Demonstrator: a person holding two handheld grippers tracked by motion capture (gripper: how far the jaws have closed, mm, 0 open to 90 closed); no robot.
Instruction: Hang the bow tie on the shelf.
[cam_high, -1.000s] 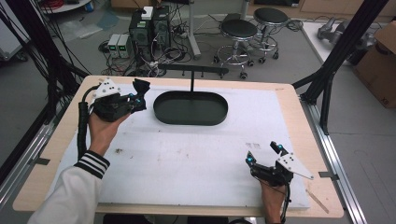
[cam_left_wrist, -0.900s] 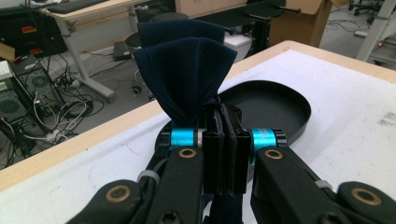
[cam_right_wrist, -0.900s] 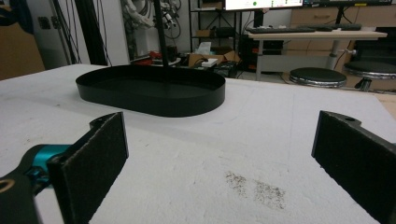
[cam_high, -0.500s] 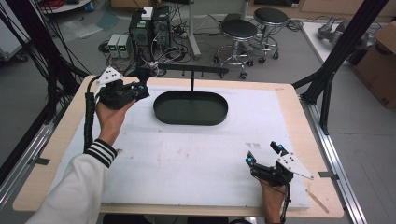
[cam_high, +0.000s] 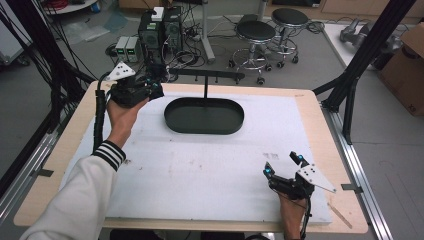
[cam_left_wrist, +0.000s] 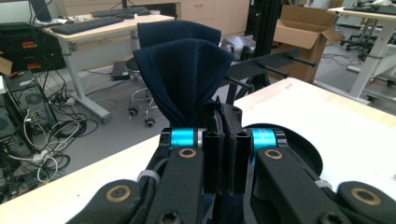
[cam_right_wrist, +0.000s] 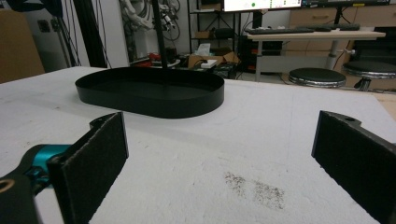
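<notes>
One dark blue cloth (cam_left_wrist: 182, 77), one black oval tray (cam_high: 204, 116) — and two stools (cam_high: 256, 31).

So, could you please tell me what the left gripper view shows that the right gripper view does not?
The left gripper view has the left gripper shut on a navy cloth that fans up above its jaws, over the table's wooden edge. The right gripper view has the right gripper open, nothing between its pads, and a dark smudge on the white mat. Both share the black oval tray.

Lab – computer towers (cam_high: 159, 31), cable tangles, stools (cam_high: 256, 32), desks with keyboards (cam_left_wrist: 95, 24).
</notes>
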